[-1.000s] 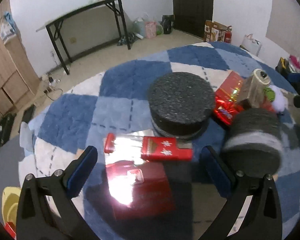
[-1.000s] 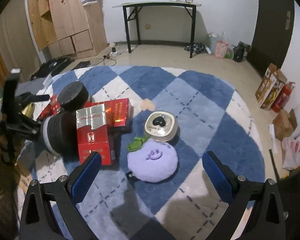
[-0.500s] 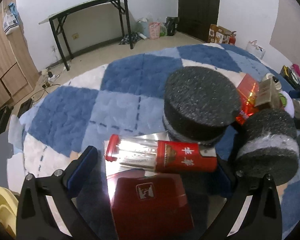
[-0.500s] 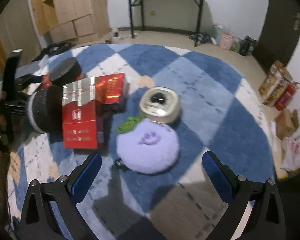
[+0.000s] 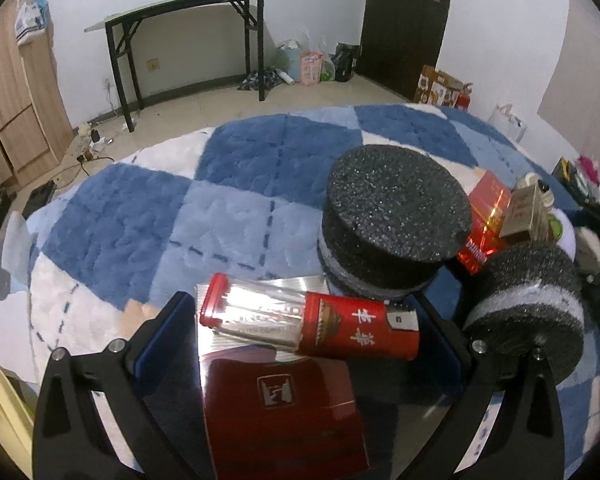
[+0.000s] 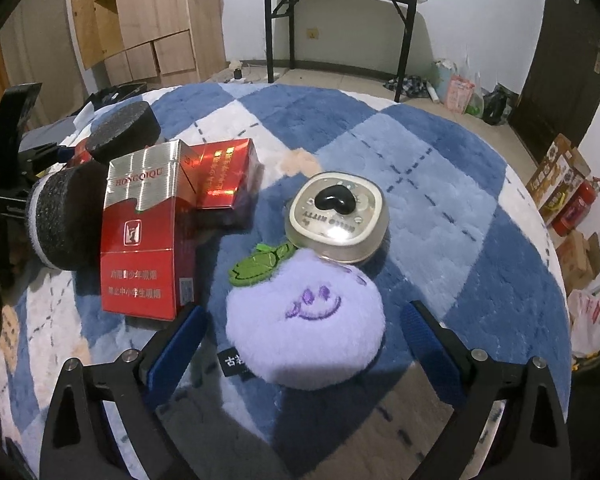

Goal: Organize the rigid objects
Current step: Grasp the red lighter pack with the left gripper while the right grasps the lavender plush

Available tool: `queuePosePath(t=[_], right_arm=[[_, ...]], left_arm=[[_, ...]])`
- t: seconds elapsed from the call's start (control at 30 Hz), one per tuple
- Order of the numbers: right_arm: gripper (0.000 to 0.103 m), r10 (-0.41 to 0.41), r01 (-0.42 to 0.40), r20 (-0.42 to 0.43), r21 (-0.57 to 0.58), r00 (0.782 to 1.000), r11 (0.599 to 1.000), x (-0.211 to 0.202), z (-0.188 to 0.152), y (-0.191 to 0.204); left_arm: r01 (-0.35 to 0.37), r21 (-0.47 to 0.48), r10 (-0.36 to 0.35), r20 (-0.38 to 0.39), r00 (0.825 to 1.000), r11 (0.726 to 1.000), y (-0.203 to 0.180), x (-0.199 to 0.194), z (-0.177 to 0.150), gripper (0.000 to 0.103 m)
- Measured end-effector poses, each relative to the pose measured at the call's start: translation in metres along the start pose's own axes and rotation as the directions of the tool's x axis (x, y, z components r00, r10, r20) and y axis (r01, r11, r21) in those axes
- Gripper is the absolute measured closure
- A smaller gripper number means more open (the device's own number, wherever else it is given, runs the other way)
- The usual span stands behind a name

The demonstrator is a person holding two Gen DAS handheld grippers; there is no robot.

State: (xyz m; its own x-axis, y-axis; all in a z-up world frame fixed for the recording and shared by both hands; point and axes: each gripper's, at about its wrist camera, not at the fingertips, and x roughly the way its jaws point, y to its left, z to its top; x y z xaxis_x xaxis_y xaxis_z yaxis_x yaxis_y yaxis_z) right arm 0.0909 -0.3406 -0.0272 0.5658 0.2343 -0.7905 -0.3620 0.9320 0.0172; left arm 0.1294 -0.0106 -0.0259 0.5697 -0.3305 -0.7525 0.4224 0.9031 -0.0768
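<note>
In the left wrist view my left gripper (image 5: 300,340) is open, its fingers either side of a red and silver cigarette carton (image 5: 312,326) that lies across a larger red carton (image 5: 284,404). Two black foam discs sit behind, one flat (image 5: 396,216) and one on edge (image 5: 528,312). In the right wrist view my right gripper (image 6: 300,344) is open around a purple plush (image 6: 304,320). A round beige tin (image 6: 338,214) sits just beyond it. A tall red carton (image 6: 140,236) and a smaller red box (image 6: 224,176) stand to the left.
Everything rests on a round blue and white checked rug (image 6: 440,168). A black-legged table (image 5: 180,12) stands by the far wall, wooden cabinets (image 6: 140,12) at the left. Cardboard boxes and a fire extinguisher (image 6: 576,204) lie off the rug at the right.
My left gripper has moved forward and down onto the red cartons. My right gripper has moved forward and down until its fingers flank the purple plush.
</note>
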Motion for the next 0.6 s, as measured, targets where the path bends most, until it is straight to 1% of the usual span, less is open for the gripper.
queuePosePath(t=[0.07,0.1,0.13,0.17,0.2,0.3,0.37,0.43,0.53,0.6], right_arm=[[0.011,-0.005,0.005,0.001,-0.012,1.0,1.0,0.002,0.0,0.001],[0.013,-0.008,0.008,0.0,-0.02,1.0,1.0,0.003,0.0,0.003],[0.017,-0.007,0.007,0.002,-0.027,1.0,1.0,0.002,0.0,0.004],[0.02,-0.001,0.001,0.003,-0.029,1.0,1.0,0.002,0.0,0.004],[0.021,0.001,-0.001,0.002,-0.028,1.0,1.0,0.002,0.001,0.004],[0.031,0.009,-0.009,0.009,-0.022,1.0,1.0,0.002,0.001,0.002],[0.042,0.008,-0.008,0.017,-0.007,1.0,1.0,0.0,0.002,-0.001],[0.043,0.022,-0.022,0.021,0.008,1.0,1.0,-0.002,0.001,-0.004],[0.046,0.018,-0.018,0.026,0.002,1.0,1.0,-0.002,0.001,-0.004],[0.047,0.016,-0.016,0.046,0.006,0.999,1.0,-0.006,0.002,-0.004]], left_arm=[[-0.003,-0.018,0.003,0.007,1.0,1.0,0.003,-0.002,0.001,0.008],[-0.013,-0.027,0.013,0.011,1.0,1.0,0.004,-0.003,0.001,0.014],[-0.019,-0.033,0.019,0.007,1.0,0.999,0.006,-0.003,0.002,0.019],[-0.024,-0.033,0.024,0.002,1.0,0.999,0.006,-0.003,0.001,0.021],[-0.028,-0.028,0.028,0.001,1.0,0.999,0.007,-0.003,0.001,0.021],[-0.028,-0.028,0.028,0.003,1.0,0.999,0.006,-0.003,0.001,0.021],[-0.028,-0.03,0.028,0.003,1.0,0.999,0.007,-0.004,0.0,0.021],[-0.035,-0.049,0.035,0.013,0.999,0.998,0.01,-0.008,0.001,0.021],[-0.043,-0.078,0.046,0.032,0.998,0.996,0.018,-0.016,0.003,0.021],[-0.04,-0.086,0.043,0.027,0.999,0.995,0.023,-0.02,0.004,0.021]])
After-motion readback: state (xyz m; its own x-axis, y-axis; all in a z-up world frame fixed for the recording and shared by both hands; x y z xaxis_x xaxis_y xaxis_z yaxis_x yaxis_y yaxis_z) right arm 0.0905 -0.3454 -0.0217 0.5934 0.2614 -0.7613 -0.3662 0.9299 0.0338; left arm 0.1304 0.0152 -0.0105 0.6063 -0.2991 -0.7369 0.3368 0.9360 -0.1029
